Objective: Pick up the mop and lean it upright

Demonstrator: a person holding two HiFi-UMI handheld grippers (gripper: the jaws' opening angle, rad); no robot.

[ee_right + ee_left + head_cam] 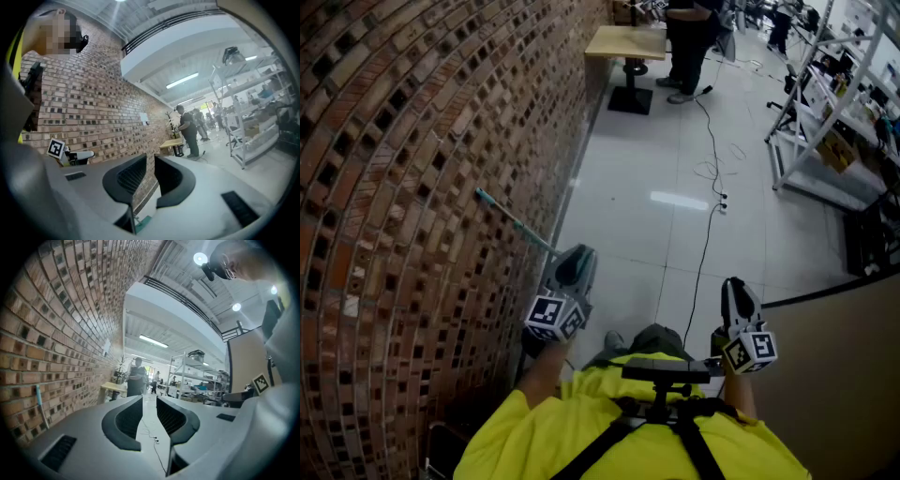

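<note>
The mop's thin teal handle (514, 223) leans against the brick wall (403, 187), running down to the right behind my left gripper (574, 265). In the left gripper view the handle (41, 405) stands against the wall at the far left, clear of the jaws. My left gripper (150, 416) is open by a narrow gap with nothing between its jaws. My right gripper (737, 295) is held apart at the right, over the floor. Its jaws (151, 176) also stand slightly apart and hold nothing. A teal piece (143, 220) shows low beneath them; I cannot tell what it is.
A wooden table (626, 42) stands by the wall ahead, with a person (689, 47) beside it. A black cable (705, 234) trails along the white floor. Metal shelving (834, 122) fills the right side, and a beige partition (844, 375) is close on my right.
</note>
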